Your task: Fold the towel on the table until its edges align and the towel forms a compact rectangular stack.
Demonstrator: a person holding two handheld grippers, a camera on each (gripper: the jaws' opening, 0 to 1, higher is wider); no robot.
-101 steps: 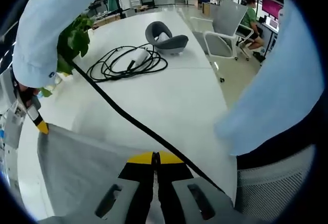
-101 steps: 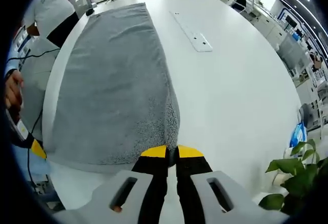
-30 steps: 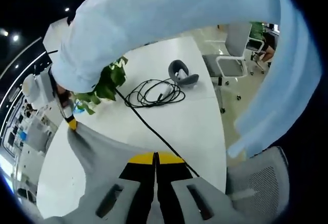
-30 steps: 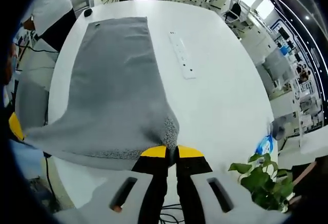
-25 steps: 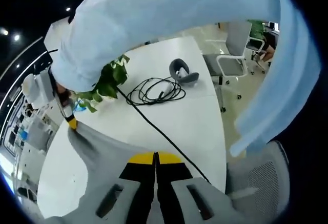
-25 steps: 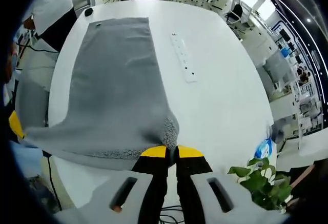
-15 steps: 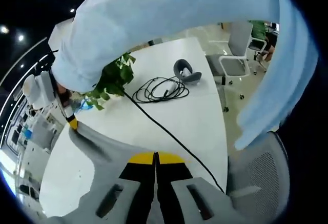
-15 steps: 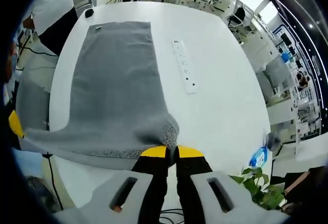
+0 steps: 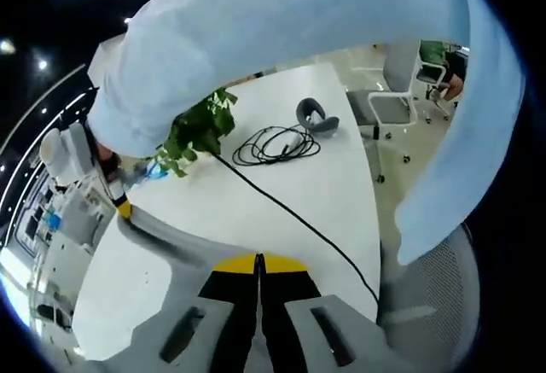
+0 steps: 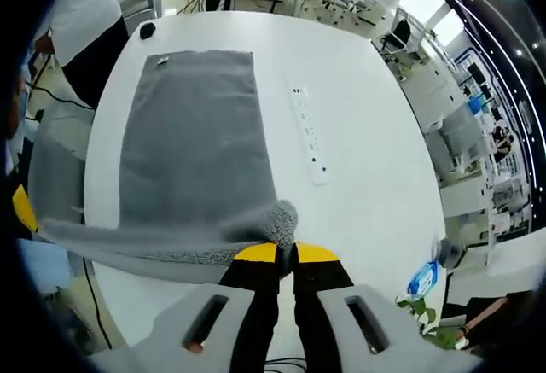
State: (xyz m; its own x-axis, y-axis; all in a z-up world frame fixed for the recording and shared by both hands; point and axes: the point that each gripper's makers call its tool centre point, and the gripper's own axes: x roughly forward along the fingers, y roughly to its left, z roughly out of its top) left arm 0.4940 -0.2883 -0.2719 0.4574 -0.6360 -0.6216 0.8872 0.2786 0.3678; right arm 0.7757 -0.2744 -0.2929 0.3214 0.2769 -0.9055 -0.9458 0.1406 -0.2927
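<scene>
Both grippers have their jaws closed tight on a corner of the grey towel [image 10: 183,177]: the right gripper [image 10: 286,253] pinches the corner bunched just ahead of its yellow tips, and the left gripper [image 9: 258,262] clamps cloth that spreads out from under its tips. The lifted near edge hangs between them while the far half lies flat on the white desk [image 10: 375,160], well ahead of the right jaws. To fold well, I judge both corners should travel forward together at the same height, with the edge between them kept taut, and land square on the far corners before either grip lets go. The right gripper view gives the whole length of the towel, a white power strip [image 10: 309,144] beside it ahead of the jaws, and the other gripper's yellow tip off to the side. The left gripper view offers instead a coiled black cable [image 9: 277,144], a potted plant [image 9: 200,130], a grey headset [image 9: 316,117] and a pale sleeve [image 9: 281,32] ahead of its jaws.
</scene>
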